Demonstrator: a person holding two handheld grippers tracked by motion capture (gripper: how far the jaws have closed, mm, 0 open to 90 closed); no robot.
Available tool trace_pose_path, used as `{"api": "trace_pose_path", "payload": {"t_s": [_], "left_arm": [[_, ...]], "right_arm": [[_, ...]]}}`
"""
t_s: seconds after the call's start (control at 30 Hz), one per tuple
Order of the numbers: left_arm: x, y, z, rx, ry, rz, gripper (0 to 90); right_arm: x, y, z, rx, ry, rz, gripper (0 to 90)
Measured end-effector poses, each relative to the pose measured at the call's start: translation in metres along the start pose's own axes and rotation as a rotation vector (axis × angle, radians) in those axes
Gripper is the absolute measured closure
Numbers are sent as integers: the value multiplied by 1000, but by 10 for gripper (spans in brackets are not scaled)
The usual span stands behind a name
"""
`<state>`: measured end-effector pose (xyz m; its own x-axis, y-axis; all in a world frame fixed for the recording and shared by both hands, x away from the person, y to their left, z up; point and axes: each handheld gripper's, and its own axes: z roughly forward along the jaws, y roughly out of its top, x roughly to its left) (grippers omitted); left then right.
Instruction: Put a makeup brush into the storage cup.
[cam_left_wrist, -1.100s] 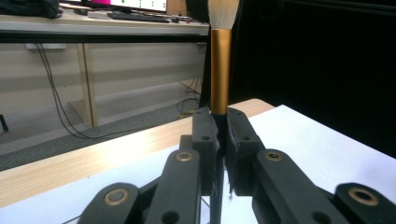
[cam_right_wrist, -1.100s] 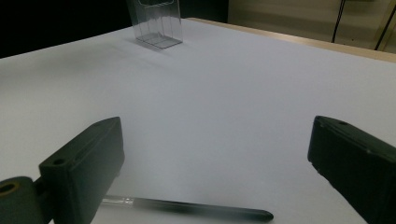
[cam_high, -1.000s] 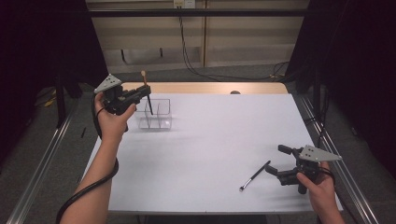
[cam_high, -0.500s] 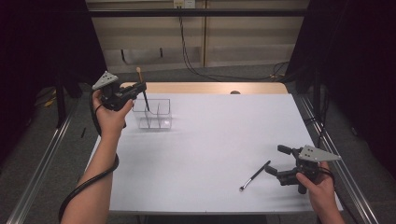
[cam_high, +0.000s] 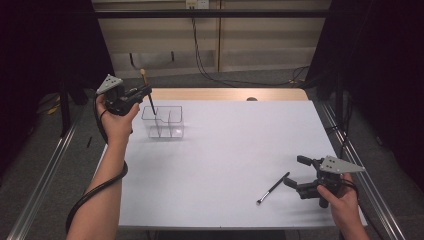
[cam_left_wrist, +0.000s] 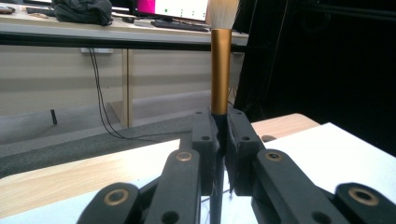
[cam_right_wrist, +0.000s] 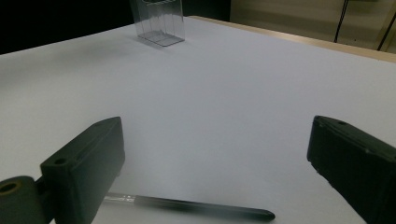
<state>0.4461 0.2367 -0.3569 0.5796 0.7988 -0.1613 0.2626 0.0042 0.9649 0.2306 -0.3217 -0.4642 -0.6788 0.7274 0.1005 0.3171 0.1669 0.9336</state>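
Observation:
My left gripper (cam_high: 148, 93) is shut on a makeup brush (cam_high: 151, 104) with a black handle, gold ferrule and pale bristles pointing up. It holds the brush nearly upright over the left side of a clear divided box (cam_high: 170, 131) at the table's far left. The handle's lower tip overlaps the box's left rear compartment; whether it is inside I cannot tell. In the left gripper view the pads (cam_left_wrist: 204, 140) clamp the brush (cam_left_wrist: 221, 70) just below the ferrule. My right gripper (cam_high: 294, 171) rests open near the front right, beside a thin black brush (cam_high: 273, 188) lying flat. That thin brush (cam_right_wrist: 196, 207) lies low between the open right gripper (cam_right_wrist: 215, 154) jaws, untouched.
The white table top (cam_high: 225, 150) has a wooden strip (cam_high: 225, 94) along its far edge. Metal rails run down both sides of the table. Cables hang on the wall behind. In the right gripper view the clear box (cam_right_wrist: 159, 21) stands far off at the top.
My left gripper has shifted slightly to the left with the brush still clamped. The right gripper and the thin brush have stayed where they were.

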Motion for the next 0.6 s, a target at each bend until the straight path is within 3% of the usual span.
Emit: {"api": "trace_pose_path", "payload": {"t_s": [0.6], "left_arm": [[8, -4, 4, 8, 65, 25, 835]], "right_arm": [[1, 0, 1, 0, 10, -3, 35]]}}
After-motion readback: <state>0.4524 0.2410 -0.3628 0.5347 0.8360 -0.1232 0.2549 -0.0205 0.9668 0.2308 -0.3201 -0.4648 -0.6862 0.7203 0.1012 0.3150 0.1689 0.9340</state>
